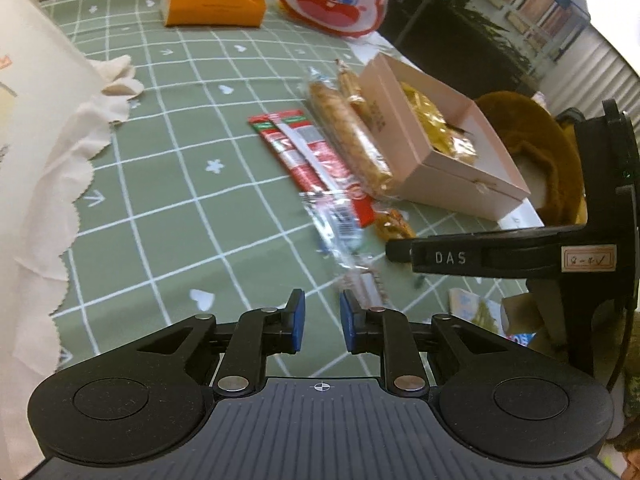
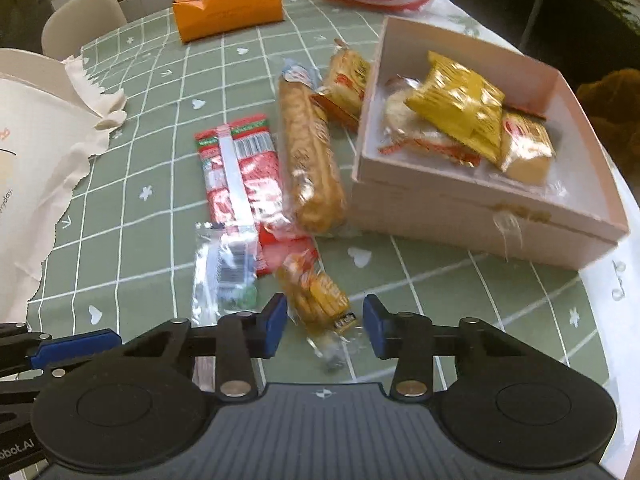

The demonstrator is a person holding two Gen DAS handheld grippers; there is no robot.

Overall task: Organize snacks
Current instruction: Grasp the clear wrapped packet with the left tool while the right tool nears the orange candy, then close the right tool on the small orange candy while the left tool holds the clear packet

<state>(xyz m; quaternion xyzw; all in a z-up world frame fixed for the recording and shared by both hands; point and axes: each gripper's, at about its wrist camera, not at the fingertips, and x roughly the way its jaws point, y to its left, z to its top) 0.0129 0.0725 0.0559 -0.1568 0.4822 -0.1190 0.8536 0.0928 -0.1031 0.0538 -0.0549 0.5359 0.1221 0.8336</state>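
light, crinkly small yellow snack pack (image 2: 320, 300) near pink box (image 2: 480, 216), between right tongs (image 2: 325, 326), apart. best pinched mid-body. left tongs (image 1: 322, 322) together, empty.

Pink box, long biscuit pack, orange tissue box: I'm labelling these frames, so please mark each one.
pink box (image 2: 460, 216), right wrist view, on its near outer wall.
long biscuit pack (image 2: 310, 152), right wrist view, middle of the clear wrapper.
orange tissue box (image 2: 228, 10), right wrist view, on its top face.
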